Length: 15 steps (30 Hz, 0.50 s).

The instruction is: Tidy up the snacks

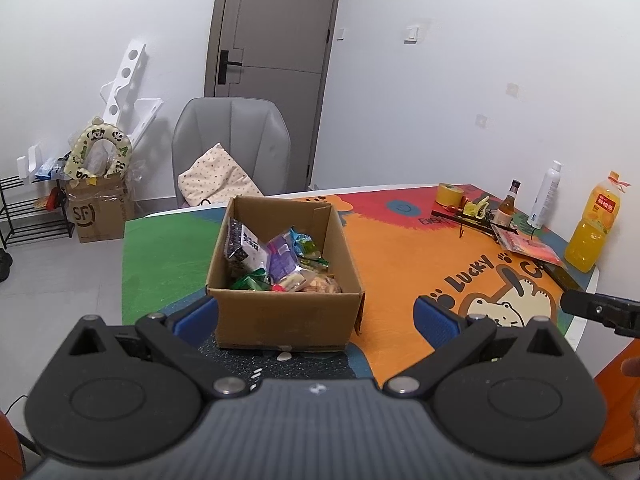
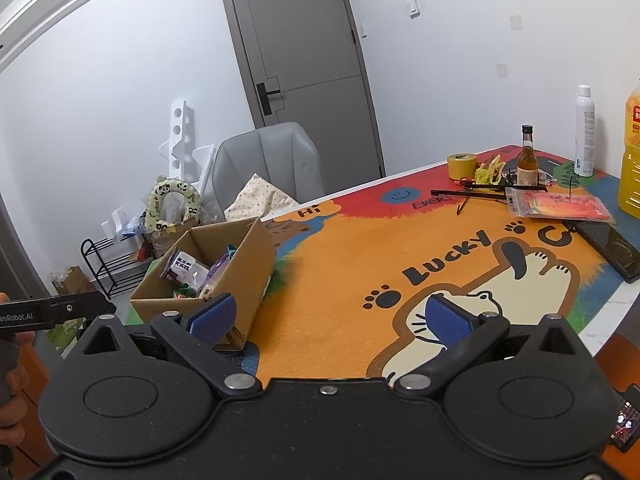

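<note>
A brown cardboard box (image 1: 280, 316) stands on the colourful cartoon mat (image 1: 400, 264) and holds several snack packets (image 1: 276, 260). My left gripper (image 1: 318, 316) is open and empty, its blue pads on either side of the box's near wall, just in front of it. In the right wrist view the box (image 2: 240, 280) is at the left with the packets (image 2: 192, 272) inside. My right gripper (image 2: 336, 316) is open and empty above the mat (image 2: 340, 264), to the right of the box.
At the table's far right stand a yellow tape roll (image 2: 462, 165), a brown bottle (image 2: 528, 160), a white spray can (image 2: 585, 132), an orange juice jug (image 2: 632, 152), a red packet (image 2: 556, 204) and a phone (image 2: 612, 248). A grey chair (image 1: 230, 148) stands behind the table.
</note>
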Motion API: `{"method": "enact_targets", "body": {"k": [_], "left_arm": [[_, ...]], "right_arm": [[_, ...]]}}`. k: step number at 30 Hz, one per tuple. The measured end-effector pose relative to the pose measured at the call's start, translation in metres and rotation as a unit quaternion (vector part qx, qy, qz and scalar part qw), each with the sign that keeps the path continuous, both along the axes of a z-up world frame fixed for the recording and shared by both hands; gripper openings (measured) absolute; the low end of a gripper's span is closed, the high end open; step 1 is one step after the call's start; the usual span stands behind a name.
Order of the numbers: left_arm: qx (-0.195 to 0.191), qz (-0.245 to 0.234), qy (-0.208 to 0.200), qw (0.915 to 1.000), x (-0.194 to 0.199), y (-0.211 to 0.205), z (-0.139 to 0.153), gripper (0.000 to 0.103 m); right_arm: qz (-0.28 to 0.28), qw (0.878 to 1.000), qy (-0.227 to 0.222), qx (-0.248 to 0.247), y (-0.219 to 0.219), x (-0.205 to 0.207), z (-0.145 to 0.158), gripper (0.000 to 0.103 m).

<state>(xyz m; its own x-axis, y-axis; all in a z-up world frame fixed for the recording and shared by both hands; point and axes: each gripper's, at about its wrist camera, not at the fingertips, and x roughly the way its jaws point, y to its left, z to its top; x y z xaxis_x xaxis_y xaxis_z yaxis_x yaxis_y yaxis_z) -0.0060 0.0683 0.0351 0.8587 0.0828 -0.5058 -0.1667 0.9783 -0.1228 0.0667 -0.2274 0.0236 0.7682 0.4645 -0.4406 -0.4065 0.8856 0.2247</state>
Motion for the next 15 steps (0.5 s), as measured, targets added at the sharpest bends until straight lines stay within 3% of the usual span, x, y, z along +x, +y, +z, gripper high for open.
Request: {"method": "enact_targets", "body": {"k": [15], "left_arm": [[0.000,-0.009,-0.002,1.0000,0.000,-0.001,-0.002,0.103]], "right_arm": [[0.004,1.000,-0.004,-0.019,0.010,-0.001,0.000,0.103]]}}
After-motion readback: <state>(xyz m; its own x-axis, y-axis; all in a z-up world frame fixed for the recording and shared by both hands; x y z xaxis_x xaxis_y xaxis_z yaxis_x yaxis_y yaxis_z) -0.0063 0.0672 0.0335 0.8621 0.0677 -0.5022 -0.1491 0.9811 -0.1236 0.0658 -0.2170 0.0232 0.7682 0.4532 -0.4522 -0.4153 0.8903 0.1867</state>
